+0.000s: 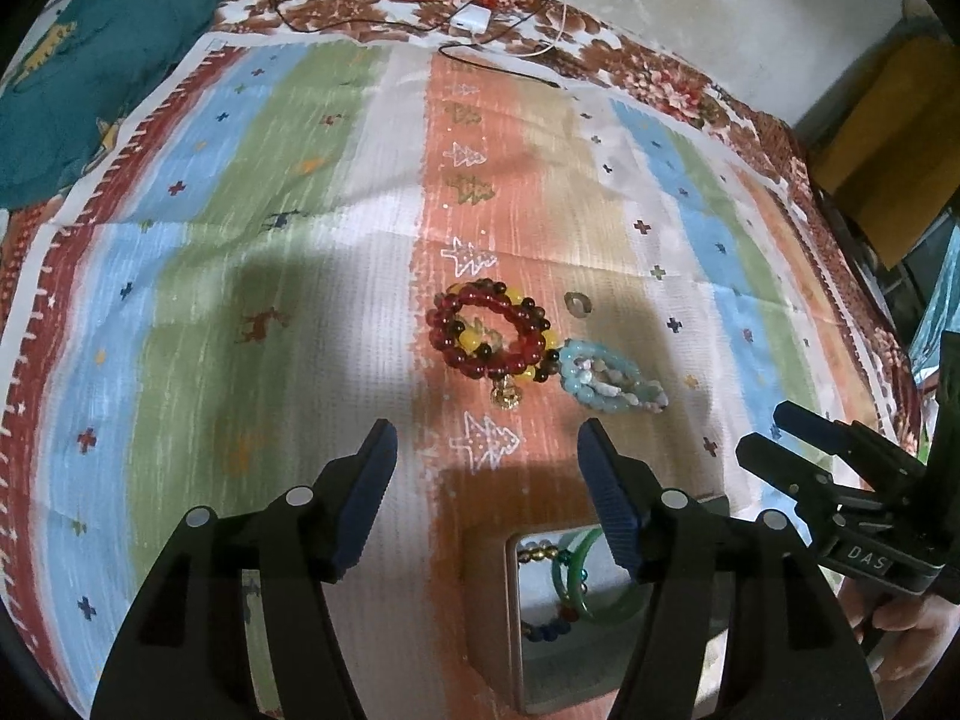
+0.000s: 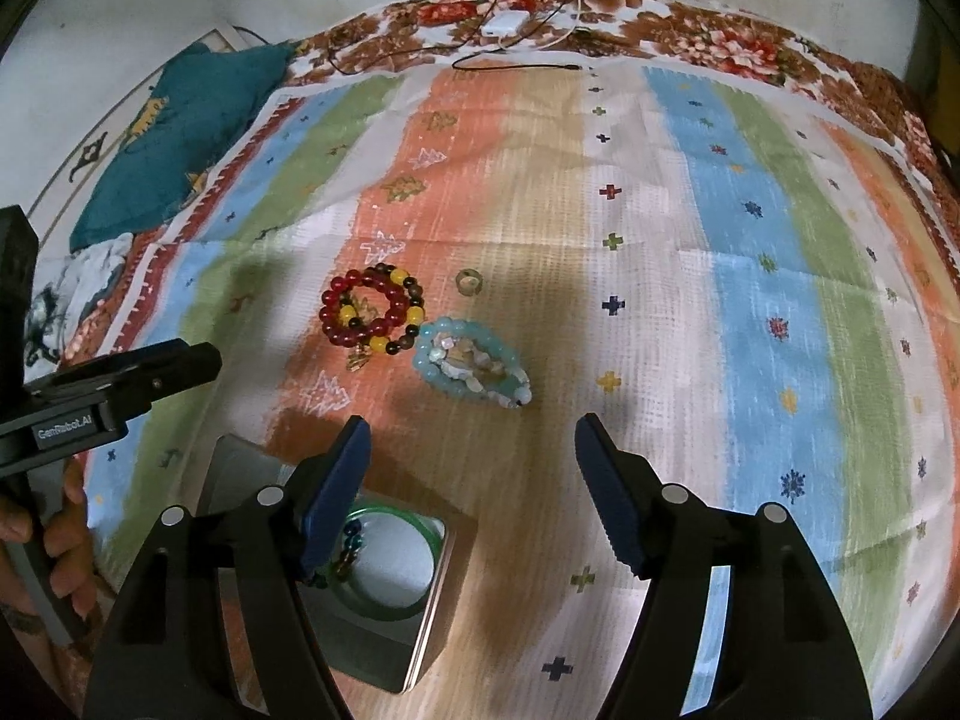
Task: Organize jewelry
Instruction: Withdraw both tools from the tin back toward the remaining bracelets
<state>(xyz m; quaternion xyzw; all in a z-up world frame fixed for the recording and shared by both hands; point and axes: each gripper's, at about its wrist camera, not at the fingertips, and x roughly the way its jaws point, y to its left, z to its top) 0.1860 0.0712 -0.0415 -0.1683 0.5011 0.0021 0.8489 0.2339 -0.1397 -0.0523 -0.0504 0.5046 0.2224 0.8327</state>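
Observation:
A red and yellow bead bracelet pile (image 1: pixel 489 330) (image 2: pixel 372 312) with a gold charm lies on the striped cloth. A pale blue bead bracelet with shell pieces (image 1: pixel 609 378) (image 2: pixel 471 363) lies touching it on the right. A small ring (image 1: pixel 577 303) (image 2: pixel 469 282) lies just beyond. An open square metal tin (image 2: pixel 441 576) (image 1: pixel 513 618) holds a green bangle (image 2: pixel 384 600) and beaded bracelets. My left gripper (image 1: pixel 486 450) is open and empty, above the cloth short of the bracelets. My right gripper (image 2: pixel 471 444) is open and empty, beside the tin.
A teal cloth (image 1: pixel 90 78) (image 2: pixel 180 138) lies at the far left. A white charger (image 1: pixel 471 18) (image 2: pixel 504 23) and cables lie at the far edge by the wall. The right gripper also shows in the left wrist view (image 1: pixel 840 468).

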